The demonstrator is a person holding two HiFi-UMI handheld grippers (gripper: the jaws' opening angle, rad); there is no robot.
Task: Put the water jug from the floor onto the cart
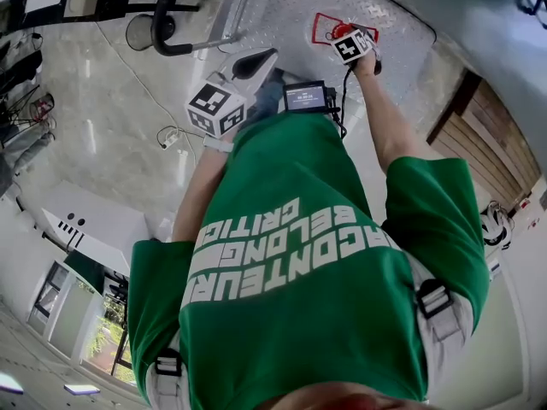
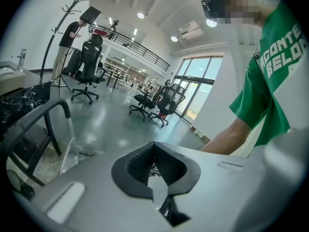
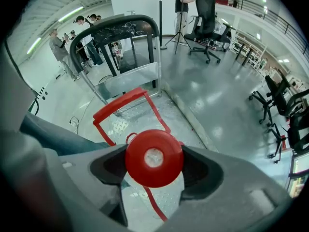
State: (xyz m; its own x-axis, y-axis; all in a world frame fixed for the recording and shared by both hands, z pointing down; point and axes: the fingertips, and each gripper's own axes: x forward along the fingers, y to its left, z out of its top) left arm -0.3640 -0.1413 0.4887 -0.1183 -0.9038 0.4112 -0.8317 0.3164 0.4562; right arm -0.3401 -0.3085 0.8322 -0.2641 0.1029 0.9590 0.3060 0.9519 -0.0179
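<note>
Water jug (image 3: pixel 154 154): clear body, red cap and red carrying handle, upright over the cart's (image 3: pixel 135 81) diamond-plate deck, cap clamped by the right hand-held gripper (image 3: pixel 154 167).

Red: the jug cap (image 3: pixel 154 158) and the thin frame (image 3: pixel 118 103) behind it. Silver with diamond embossing: the cart deck (image 3: pixel 169 105). Black: the cart handle (image 3: pixel 116 23) and the jaw pads (image 2: pixel 137 163). Pale grey: the left gripper (image 2: pixel 154 166) and the right gripper (image 3: pixel 154 164). Black-and-white squares: the marker cubes (image 1: pixel 215 107). Green with white lettering: the shirt (image 1: pixel 299 314). Glossy grey: the floor (image 3: pixel 227 91).

Bare cart deck (image 1: pixel 282 11) ahead; black handle (image 3: pixel 116 23) bars its far end.
</note>
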